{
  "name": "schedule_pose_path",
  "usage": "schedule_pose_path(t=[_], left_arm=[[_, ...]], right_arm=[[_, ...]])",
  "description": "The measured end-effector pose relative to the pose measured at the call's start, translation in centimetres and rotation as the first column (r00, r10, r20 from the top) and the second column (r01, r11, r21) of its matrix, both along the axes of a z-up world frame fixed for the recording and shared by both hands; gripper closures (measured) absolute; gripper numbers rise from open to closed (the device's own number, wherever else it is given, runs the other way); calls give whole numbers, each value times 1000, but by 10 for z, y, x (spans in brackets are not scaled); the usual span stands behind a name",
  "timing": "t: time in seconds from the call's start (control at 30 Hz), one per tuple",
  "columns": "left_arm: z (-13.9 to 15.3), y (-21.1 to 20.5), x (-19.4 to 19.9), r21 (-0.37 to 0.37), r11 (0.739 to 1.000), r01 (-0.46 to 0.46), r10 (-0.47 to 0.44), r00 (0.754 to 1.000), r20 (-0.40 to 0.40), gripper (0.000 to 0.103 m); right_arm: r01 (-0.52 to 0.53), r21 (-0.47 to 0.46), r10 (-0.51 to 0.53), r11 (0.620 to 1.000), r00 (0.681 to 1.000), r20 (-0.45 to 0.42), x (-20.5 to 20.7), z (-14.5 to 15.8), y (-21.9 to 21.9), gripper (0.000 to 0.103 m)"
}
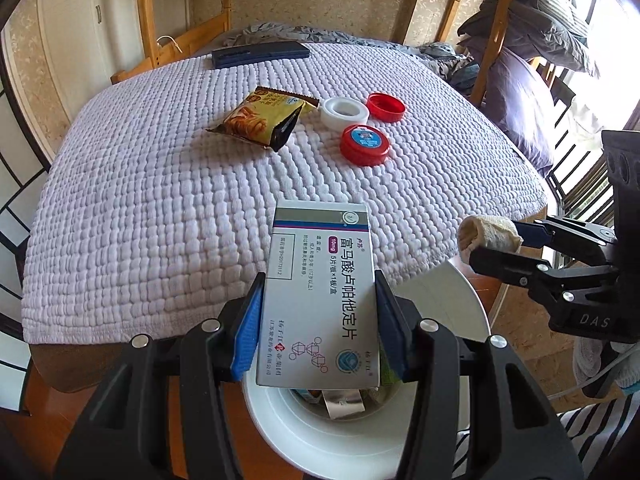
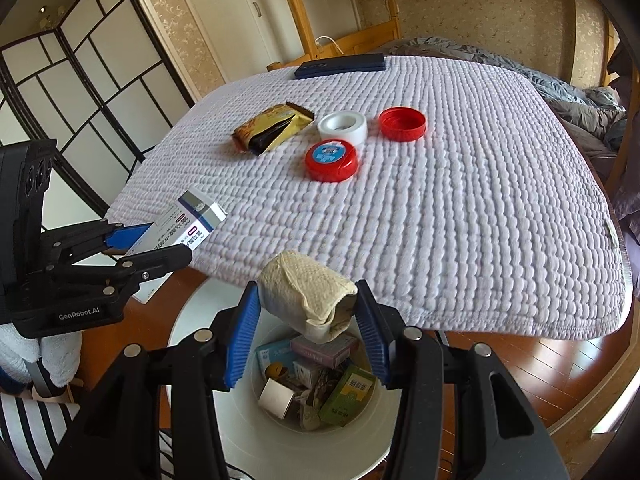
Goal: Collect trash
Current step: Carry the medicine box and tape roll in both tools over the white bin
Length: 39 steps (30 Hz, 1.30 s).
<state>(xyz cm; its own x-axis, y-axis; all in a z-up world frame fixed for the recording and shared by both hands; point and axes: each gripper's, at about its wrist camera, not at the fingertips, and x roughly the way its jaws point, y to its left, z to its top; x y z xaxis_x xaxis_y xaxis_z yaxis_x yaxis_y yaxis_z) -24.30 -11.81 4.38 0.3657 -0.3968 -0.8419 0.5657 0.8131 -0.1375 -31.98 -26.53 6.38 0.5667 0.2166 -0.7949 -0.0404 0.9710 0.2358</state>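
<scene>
A bedroom with floral wallpaper and wooden bunk frames lies around a table [image 1: 120, 208] covered in a white quilted cloth. In my left wrist view, my left tongs [image 1: 316, 324] are clamped on a medicine box [image 1: 320, 292], gripped by its long sides so it hangs over the white bin [image 1: 340, 436], ready to drop, I judge. Beyond it on the cloth lie a snack wrapper [image 1: 262, 118], a white tape roll [image 1: 344, 112], a red cap [image 1: 386, 107] and a red lid [image 1: 365, 144], all well back from the near edge. At the far edge lies a dark flat case [image 1: 260, 54].

In my right wrist view, my right tongs [image 2: 308, 312] are clamped on a wad of paper [image 2: 304, 296] directly above the bin's mouth [image 2: 288, 436], which already holds small boxes. The two tongs sit side by side, apart, with the table edge just ahead, and both have free space to let go downward.
</scene>
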Motion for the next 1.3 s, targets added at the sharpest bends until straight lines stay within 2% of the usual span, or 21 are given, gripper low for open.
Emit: schedule_pose_path(t=[0.63, 0.97, 1.3], left_arm=[[-7, 8, -34, 8, 999, 52, -52, 998, -38, 50], [-12, 8, -50, 29, 994, 110, -108, 992, -58, 50], [-28, 9, -55, 70, 990, 124, -118, 989, -86, 50]], right_arm=[[-64, 8, 65, 998, 997, -49, -24, -11, 22, 56], [-73, -6, 72, 997, 994, -77, -34, -20, 28, 56], [-76, -18, 75, 997, 993, -89, -39, -24, 29, 56]])
